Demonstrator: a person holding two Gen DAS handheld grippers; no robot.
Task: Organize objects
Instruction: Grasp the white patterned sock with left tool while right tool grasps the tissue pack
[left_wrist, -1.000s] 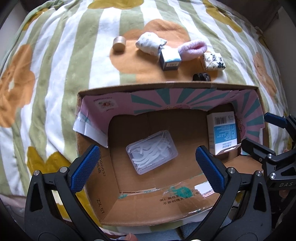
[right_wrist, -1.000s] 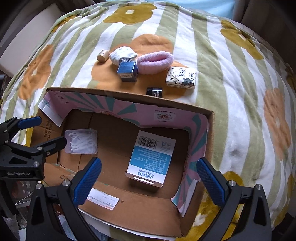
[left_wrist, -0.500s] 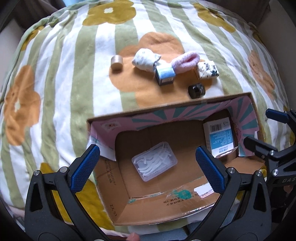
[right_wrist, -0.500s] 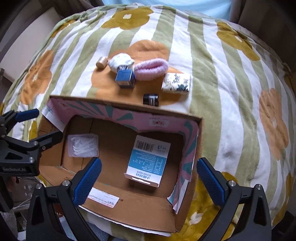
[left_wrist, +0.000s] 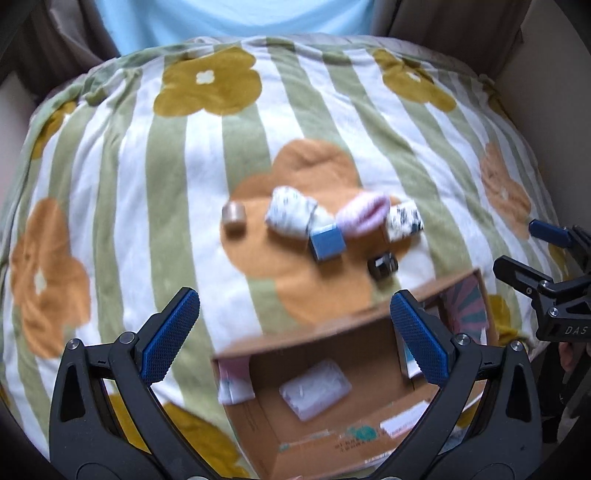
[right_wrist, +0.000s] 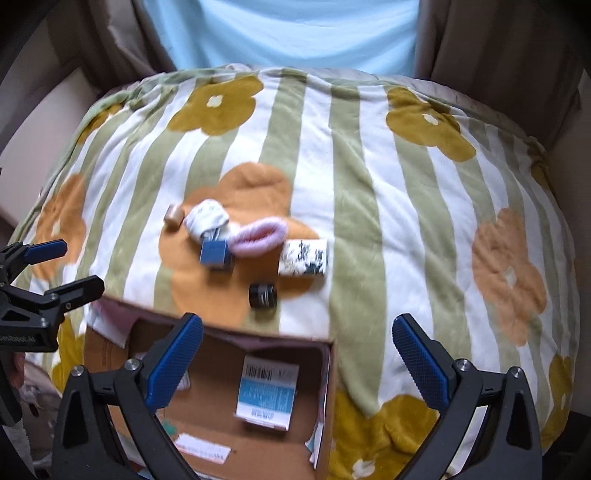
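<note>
From the left wrist camera, my left gripper has its fingers spread wide with nothing between them, poised above the near part of the blanket and the cardboard box. The box holds a clear plastic case. Beyond it lies the row I have to put away: a small tan cap, a rolled white sock, a blue carton, a fluffy pink roll, a patterned packet and a small dark jar. I judge the sock and pink roll soft and light, best pinched across the middle. The carton looks stiff; I'd take it by its flat sides. It touches the sock, so a careless close could drag both.

From the right wrist camera, my right gripper is likewise wide open and holding nothing. The dark jar sits closest to the box's far wall, apart from the others, with open blanket round it. It is probably hard, smooth and inclined to roll on this soft bedding, so I'd grip it squarely across its round sides. The box's raised wall is the edge to clear. A blue and white carton already lies inside, with room beside it.
</note>
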